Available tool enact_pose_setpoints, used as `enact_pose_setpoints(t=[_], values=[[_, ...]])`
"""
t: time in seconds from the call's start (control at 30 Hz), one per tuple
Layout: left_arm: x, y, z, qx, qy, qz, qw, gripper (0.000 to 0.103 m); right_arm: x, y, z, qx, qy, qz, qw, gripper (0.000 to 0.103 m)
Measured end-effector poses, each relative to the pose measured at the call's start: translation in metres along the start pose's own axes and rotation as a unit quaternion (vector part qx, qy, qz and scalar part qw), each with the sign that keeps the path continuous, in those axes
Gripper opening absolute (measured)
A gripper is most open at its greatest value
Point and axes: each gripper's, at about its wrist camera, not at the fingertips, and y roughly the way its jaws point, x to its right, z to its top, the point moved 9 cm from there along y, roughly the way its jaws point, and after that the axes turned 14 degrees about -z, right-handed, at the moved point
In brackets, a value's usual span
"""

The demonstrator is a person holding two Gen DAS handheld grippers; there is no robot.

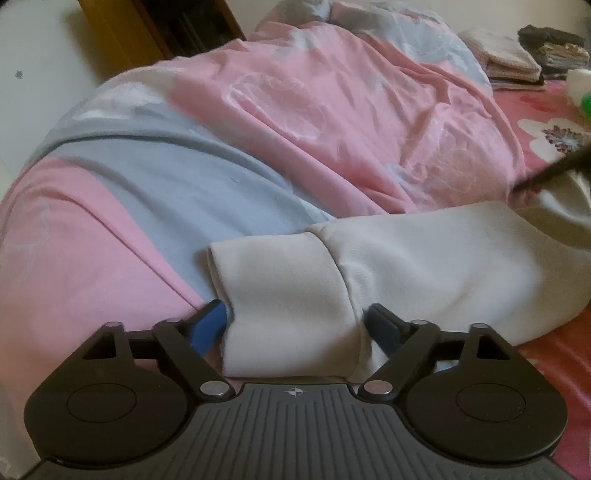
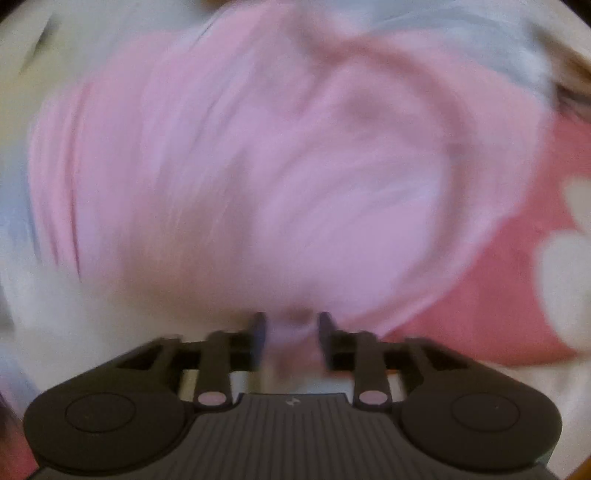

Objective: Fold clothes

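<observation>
A white sweatshirt sleeve [image 1: 424, 266] lies across the bed, its cuff [image 1: 280, 295] pointing at the camera. My left gripper [image 1: 295, 325] stands wide open with the cuff lying between its fingers; one blue pad [image 1: 212, 325] sits beside the cuff's left edge. The right wrist view is badly blurred. There my right gripper [image 2: 291, 332] shows its fingers apart with a gap between them, over pale pink fabric [image 2: 258, 166]. Blur hides whether any cloth sits in that gap. White cloth [image 2: 55, 295] fills the lower left of that view.
A rumpled pink and light blue duvet [image 1: 295, 110] is heaped behind the sleeve. A red floral sheet [image 1: 546, 122] covers the bed on the right, with stacked folded clothes [image 1: 517, 55] at the far right. Wooden furniture [image 1: 122, 33] stands against the white wall.
</observation>
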Motion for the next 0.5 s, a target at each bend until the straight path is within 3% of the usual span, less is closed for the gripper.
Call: enact_pose_setpoints(t=[0.07, 0.17, 0.23, 0.33, 0.5], values=[[0.0, -0.001, 0.001, 0.0, -0.004, 0.0, 1.0, 0.092, 0.035, -0.028, 0.023, 0.015, 0.103, 0.033, 0.994, 0.039], [-0.001, -0.006, 0.005, 0.01, -0.018, 0.007, 0.9998, 0.094, 0.072, -0.061, 0.035, 0.011, 0.157, 0.048, 0.986, 0.03], [-0.002, -0.011, 0.009, 0.019, -0.025, 0.014, 0.9994, 0.095, 0.075, -0.075, 0.03, -0.003, 0.122, 0.027, 0.992, 0.029], [-0.003, -0.02, 0.013, 0.029, -0.027, 0.024, 0.999, 0.096, 0.06, -0.069, -0.001, -0.063, 0.044, -0.011, 0.997, 0.023], [-0.007, -0.03, 0.015, 0.037, -0.038, 0.041, 0.9978, 0.096, 0.019, -0.017, -0.055, -0.131, -0.066, -0.05, 0.988, 0.021]])
